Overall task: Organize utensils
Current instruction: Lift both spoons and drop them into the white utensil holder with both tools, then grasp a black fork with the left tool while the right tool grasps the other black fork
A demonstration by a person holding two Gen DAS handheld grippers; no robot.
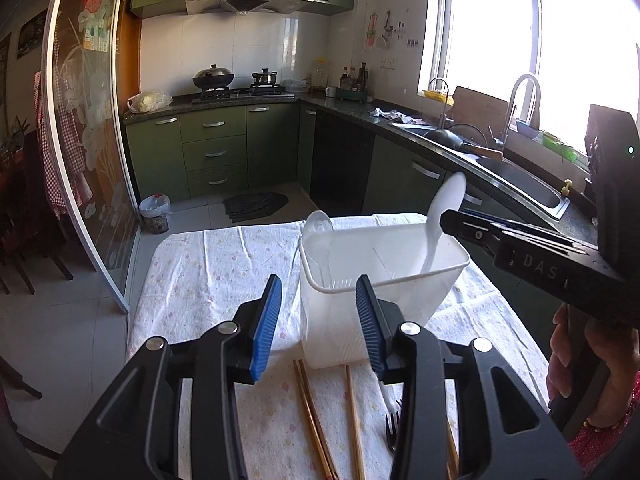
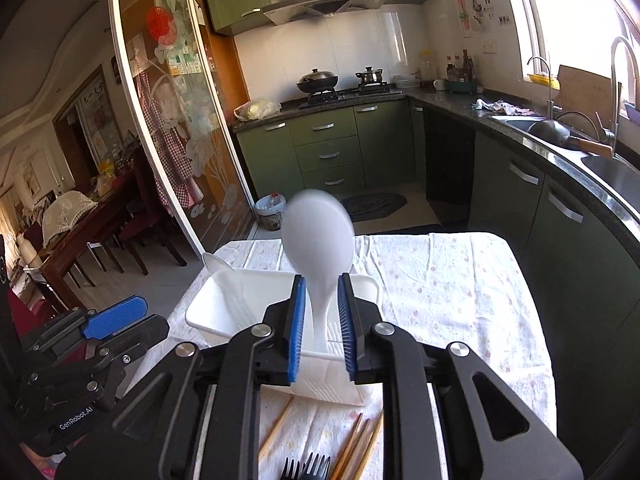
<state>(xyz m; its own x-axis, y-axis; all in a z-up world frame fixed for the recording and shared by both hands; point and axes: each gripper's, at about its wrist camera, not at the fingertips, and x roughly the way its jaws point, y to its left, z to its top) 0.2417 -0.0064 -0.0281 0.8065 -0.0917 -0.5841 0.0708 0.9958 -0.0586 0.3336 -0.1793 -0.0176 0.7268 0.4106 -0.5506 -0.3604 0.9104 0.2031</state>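
A white plastic utensil holder stands on the cloth-covered table. A clear spoon stands in its left part. A white rice paddle stands handle-down in its right part, blurred. My right gripper is open around the paddle's handle, with a gap on both sides. My left gripper is open and empty in front of the holder. Wooden chopsticks and black forks lie on the cloth near me.
The table has a white floral cloth. A dark counter with a sink runs along the right. A glass sliding door stands at the left. A small bin stands on the floor beyond the table.
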